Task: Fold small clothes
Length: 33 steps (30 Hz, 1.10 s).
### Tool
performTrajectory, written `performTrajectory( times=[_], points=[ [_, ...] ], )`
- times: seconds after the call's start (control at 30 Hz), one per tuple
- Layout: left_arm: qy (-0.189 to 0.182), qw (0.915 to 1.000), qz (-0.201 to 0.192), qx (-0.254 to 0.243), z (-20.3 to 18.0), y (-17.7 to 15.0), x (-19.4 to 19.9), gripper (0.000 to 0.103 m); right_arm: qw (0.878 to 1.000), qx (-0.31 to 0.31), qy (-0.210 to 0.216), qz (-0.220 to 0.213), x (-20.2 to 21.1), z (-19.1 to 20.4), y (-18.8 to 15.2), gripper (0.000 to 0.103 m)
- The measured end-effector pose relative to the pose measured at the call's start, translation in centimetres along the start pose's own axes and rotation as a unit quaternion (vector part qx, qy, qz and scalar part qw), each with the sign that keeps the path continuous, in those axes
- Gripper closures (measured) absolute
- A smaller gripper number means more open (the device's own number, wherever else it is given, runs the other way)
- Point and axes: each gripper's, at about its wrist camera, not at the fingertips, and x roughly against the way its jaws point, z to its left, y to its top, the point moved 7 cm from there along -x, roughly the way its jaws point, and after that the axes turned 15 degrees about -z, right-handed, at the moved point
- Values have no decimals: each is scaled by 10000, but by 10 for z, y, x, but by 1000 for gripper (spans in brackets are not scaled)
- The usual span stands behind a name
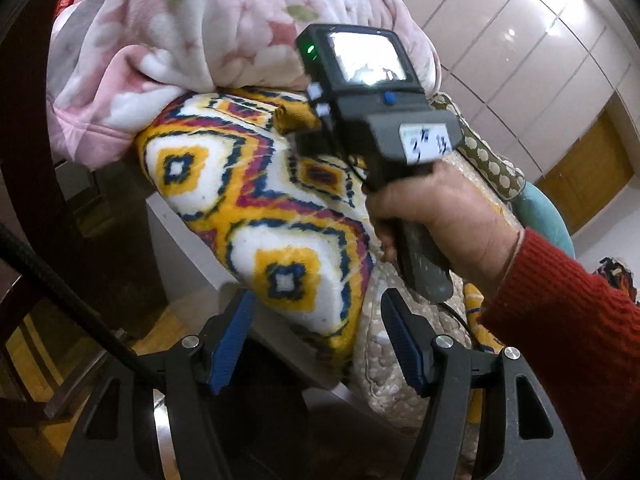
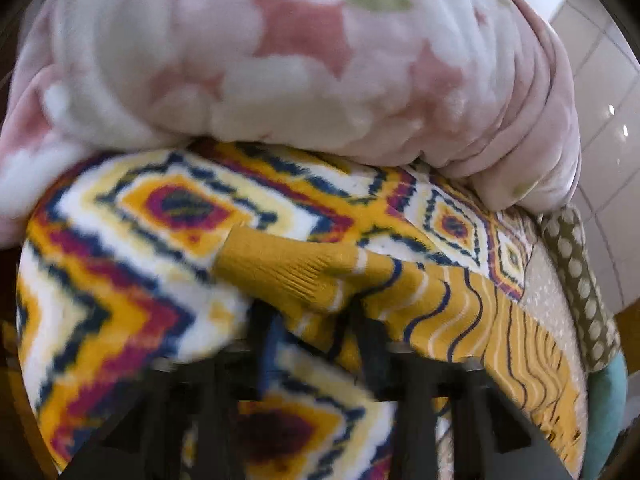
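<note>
A small mustard-yellow knit garment (image 2: 400, 292) with white and navy wavy stripes lies on a bright patterned blanket (image 2: 120, 272). Its ribbed cuff (image 2: 288, 264) points left. My right gripper (image 2: 316, 320) is blurred; its jaws stand close around the garment just below the cuff, seemingly shut on it. In the left wrist view the right gripper's body (image 1: 372, 108) is held by a hand in a red sleeve, with a bit of the yellow garment (image 1: 294, 118) at its front. My left gripper (image 1: 316, 336) is open and empty, below the blanket's (image 1: 256, 208) edge.
A pink floral quilt (image 1: 192, 36) is piled on the blanket's far side. A polka-dot cushion (image 2: 580, 280) and a teal cushion (image 2: 604, 408) lie to the right. Beige bedding (image 1: 384, 360) hangs below. Dark wooden furniture (image 1: 36, 152) stands left; white cupboards (image 1: 520, 40) behind.
</note>
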Motion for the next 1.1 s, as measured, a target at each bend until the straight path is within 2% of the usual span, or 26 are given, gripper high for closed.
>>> performTrajectory(
  times=[0.07, 0.17, 0.3, 0.33, 0.43, 0.5, 0.57, 0.67, 0.77, 0.83, 0.87, 0.9, 0.97, 1.03, 1.1],
  points=[
    [13, 10000, -2, -22, -2, -1, 0, 38, 9991, -419, 56, -39, 5, -10, 7, 93],
    [-14, 10000, -2, -71, -7, -1, 1, 38, 9915, -1261, 205, -228, 27, -37, 15, 93],
    [-87, 9999, -12, -132, -17, -1, 1, 38, 9695, -2388, 232, -494, 63, -102, 14, 93],
    [-104, 9998, -13, -156, -20, -1, 1, 38, 9602, -2726, 204, -567, 76, -127, 8, 93],
    [-150, 9995, -5, -274, -29, -3, 0, 37, 9431, -3262, 5, -650, 103, -182, -15, 93],
    [-240, 9991, 46, -338, -40, -6, 0, 37, 9276, -3667, -271, -660, 128, -233, -46, 93],
    [-322, 9986, 86, -404, -50, -8, -1, 37, 9171, -3903, -538, -608, 143, -273, -75, 94],
    [-420, 9975, 130, -554, -68, -13, 1, 37, 8972, -4233, -1180, -444, 173, -334, -135, 94],
    [-445, 9962, 193, -724, -81, -19, -1, 37, 8747, -4509, -1773, -150, 198, -386, -203, 94],
    [-446, 9951, 252, -840, -89, -24, -2, 37, 8549, -4671, -2255, 126, 216, -416, -258, 94],
    [-460, 9947, 277, -877, -93, -25, -3, 37, 8489, -4713, -2383, 205, 223, -424, -272, 94],
    [-486, 9941, 311, -913, -97, -27, -4, 37, 8368, -4794, -2616, 382, 230, -436, -300, 94],
    [-547, 9929, 381, -984, -106, -32, -5, 37, 8255, -4892, -2751, 605, 234, -447, -332, 94],
    [-607, 9914, 466, -1059, -115, -37, -6, 37, 8119, -5139, -2629, 872, 234, -456, -365, 93],
    [-664, 9893, 552, -1175, -124, -41, -6, 37, 7963, -5421, -2555, 822, 240, -460, -382, 85]
  ],
)
